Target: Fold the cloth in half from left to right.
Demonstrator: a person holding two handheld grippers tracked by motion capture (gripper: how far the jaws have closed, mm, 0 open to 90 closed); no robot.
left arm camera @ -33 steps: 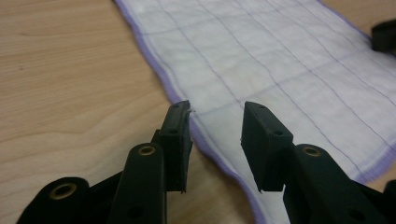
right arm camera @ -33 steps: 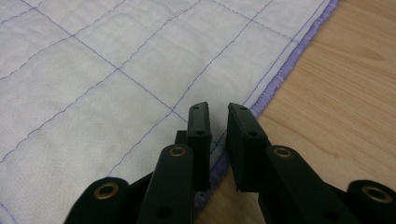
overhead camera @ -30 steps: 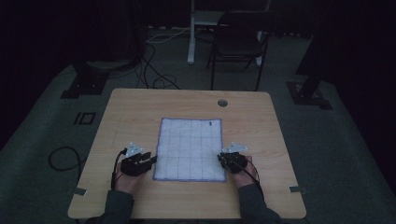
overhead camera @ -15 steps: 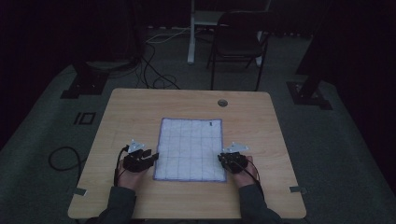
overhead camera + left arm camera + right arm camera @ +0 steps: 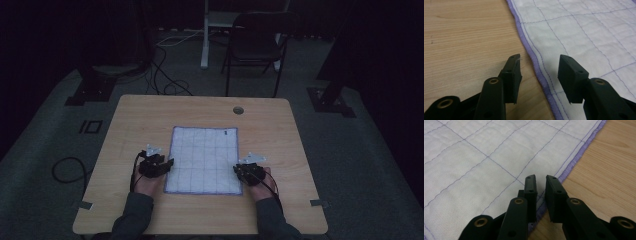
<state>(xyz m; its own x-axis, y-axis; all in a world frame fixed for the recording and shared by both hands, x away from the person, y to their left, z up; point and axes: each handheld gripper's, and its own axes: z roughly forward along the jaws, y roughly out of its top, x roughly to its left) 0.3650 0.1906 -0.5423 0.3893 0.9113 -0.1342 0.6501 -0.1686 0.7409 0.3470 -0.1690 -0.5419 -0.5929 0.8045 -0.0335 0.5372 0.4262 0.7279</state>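
Purple-edged cloth point(image 5: 579, 32) hem between left tool point(image 5: 539, 77) jaws.

Left forearm: comes in from the bottom edge of the high view, sleeved, angled up toward the left gripper point(image 5: 159, 165).
Left gripper: held low, jaws level and pointing forward; jaws have just been opening, now a wide gap, pads pressing on nothing.
Right forearm: comes in from the bottom edge, sleeved.
Right gripper point(image 5: 248, 171): held low, pointing forward; jaws near together, a narrow gap between the pads, nothing clamped.
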